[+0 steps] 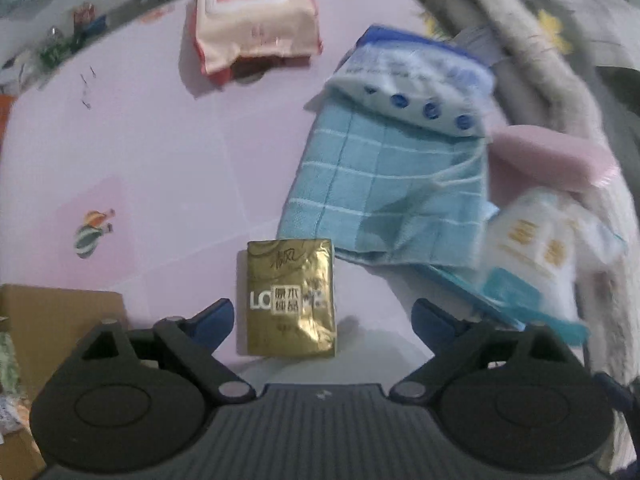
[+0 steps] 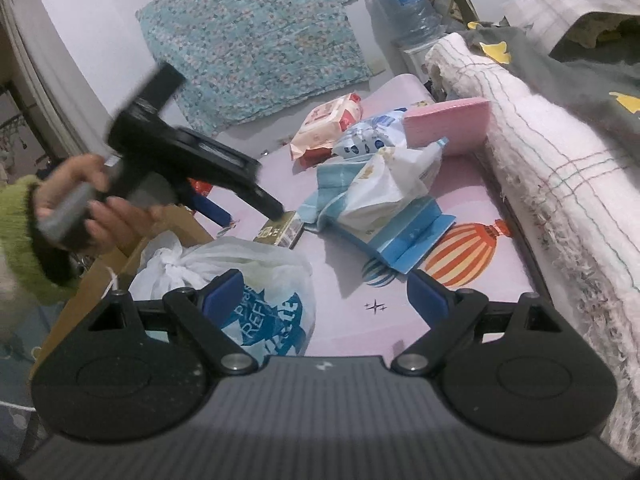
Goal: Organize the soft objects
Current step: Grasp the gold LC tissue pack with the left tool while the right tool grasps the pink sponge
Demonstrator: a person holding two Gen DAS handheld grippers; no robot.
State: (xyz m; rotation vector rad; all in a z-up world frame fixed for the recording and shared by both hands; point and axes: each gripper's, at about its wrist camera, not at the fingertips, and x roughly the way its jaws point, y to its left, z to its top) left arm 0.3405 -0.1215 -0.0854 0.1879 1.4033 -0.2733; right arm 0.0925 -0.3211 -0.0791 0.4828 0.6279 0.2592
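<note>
- Blurred at the mat's right edge: white packet (image 1: pixel 536 248), lettering unreadable; blue checked cloth (image 1: pixel 384 184) partly buried under a dotted pack (image 1: pixel 416 84).
- Readable on the gold tissue pack (image 1: pixel 291 300): "LO", then Chinese characters.
- Crinkled foil, flat on the pink mat (image 1: pixel 160 152), between left gripper (image 1: pixel 322 314) jaws, spread wide, untouched.
- Right gripper (image 2: pixel 324 294) jaws likewise apart, holding nothing.
</note>
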